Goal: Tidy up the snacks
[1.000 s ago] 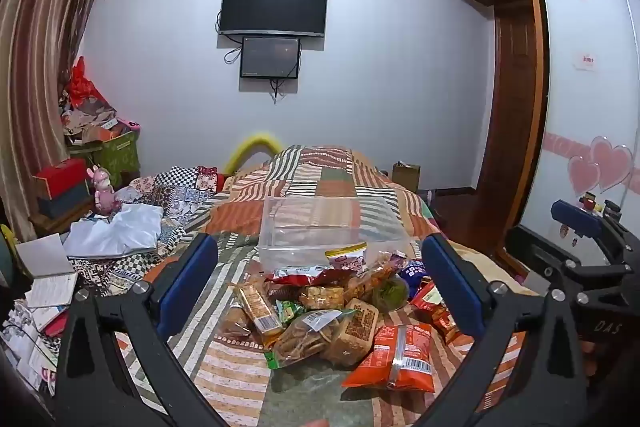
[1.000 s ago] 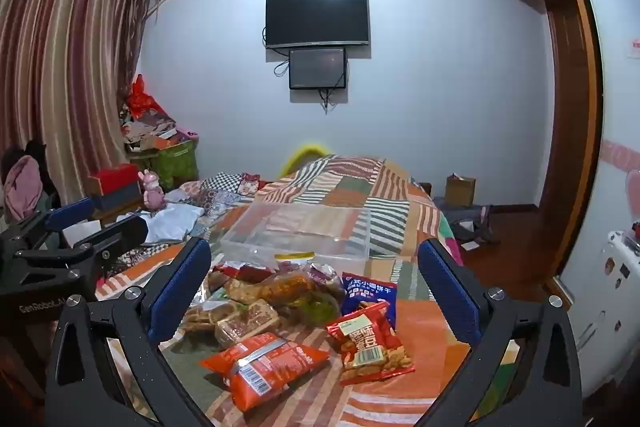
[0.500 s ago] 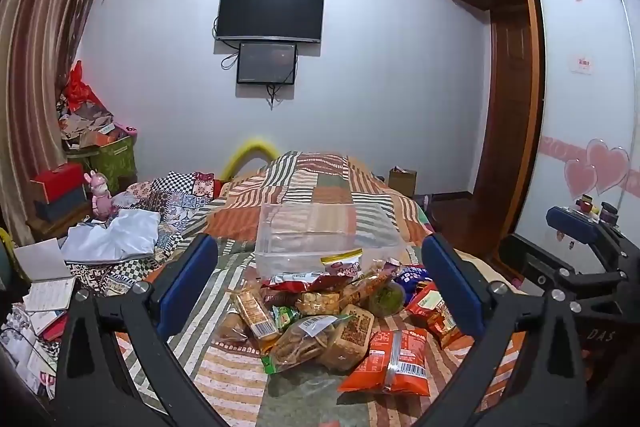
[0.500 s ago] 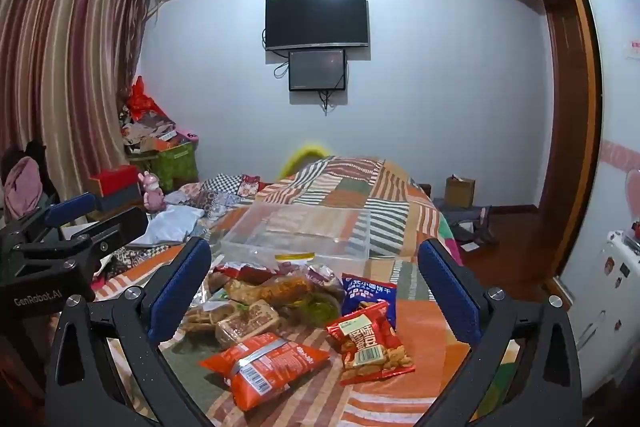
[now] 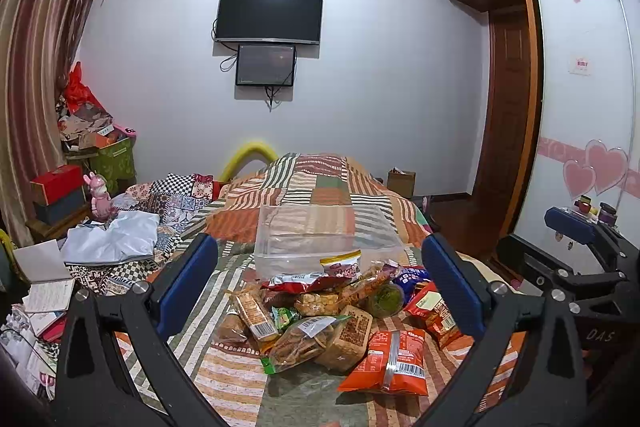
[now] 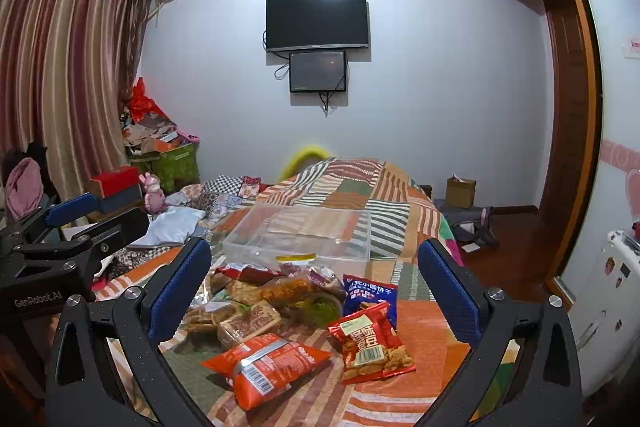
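We see the left gripper (image 5: 320, 283) spread wide in the lower half of its own view, its blue-padded fingers (image 5: 188, 279) standing at either side of the heap of packaged snacks (image 5: 320, 311) and touching none of it; nothing is held. The right gripper (image 6: 314, 285) is the same — jaws far apart, empty, framing the pile from the lower edge of its view without contact.

The snacks lie on the striped patchwork bedspread (image 5: 320, 183) in the lower centre of both views. Just behind them, towards mid-frame, sits the clear rectangular plastic bin (image 5: 320, 235), and we make out nothing inside it. At the near edge of the pile an orange crisp bag with a silver strip and barcode (image 6: 268, 361) lies flat; to its right in the right wrist view a red peanut packet (image 6: 370, 341) overlaps the lower edge of a dark blue biscuit packet (image 6: 370, 293).

Much of the heap is hard to read: wrapped brown cakes and clear bags overlap, and their labels are too small for us. The lower corners of both views are blocked by the black gripper frames — the right gripper also shows at the right edge of the left wrist view, cut off by the frame.
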